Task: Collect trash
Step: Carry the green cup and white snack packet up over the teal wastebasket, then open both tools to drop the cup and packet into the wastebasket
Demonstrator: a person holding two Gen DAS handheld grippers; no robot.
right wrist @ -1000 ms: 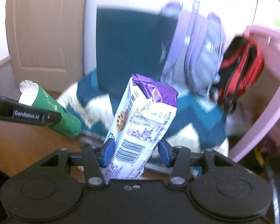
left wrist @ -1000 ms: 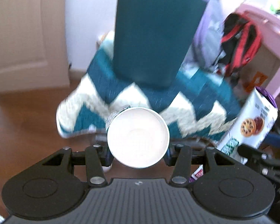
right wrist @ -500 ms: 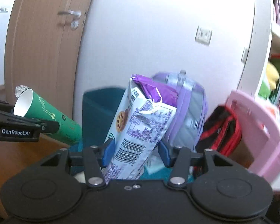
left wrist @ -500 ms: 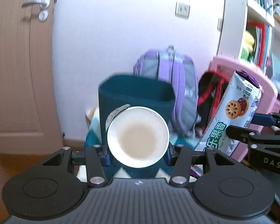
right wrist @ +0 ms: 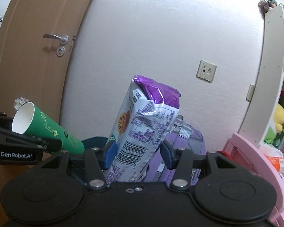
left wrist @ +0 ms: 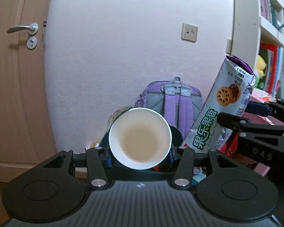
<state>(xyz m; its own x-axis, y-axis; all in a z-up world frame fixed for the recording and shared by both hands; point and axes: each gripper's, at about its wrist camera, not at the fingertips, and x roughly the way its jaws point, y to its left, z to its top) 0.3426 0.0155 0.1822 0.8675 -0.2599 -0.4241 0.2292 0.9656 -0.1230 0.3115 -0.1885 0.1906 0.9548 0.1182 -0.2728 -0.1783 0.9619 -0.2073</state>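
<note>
The left gripper (left wrist: 140, 154) has its fingers clamped on a green paper cup (left wrist: 140, 139) lying on its side, the open white mouth turned back toward the camera and a pale brownish stain on its inside bottom. The right gripper (right wrist: 137, 156) has its fingers pressed against both sides of a white and purple biscuit packet (right wrist: 143, 130), which stands tilted up out of the grip. Both are held in the air in front of a purple backpack (left wrist: 177, 102) against the white wall (left wrist: 123, 56), with a teal bin (right wrist: 93, 141) partly hidden behind them.
</note>
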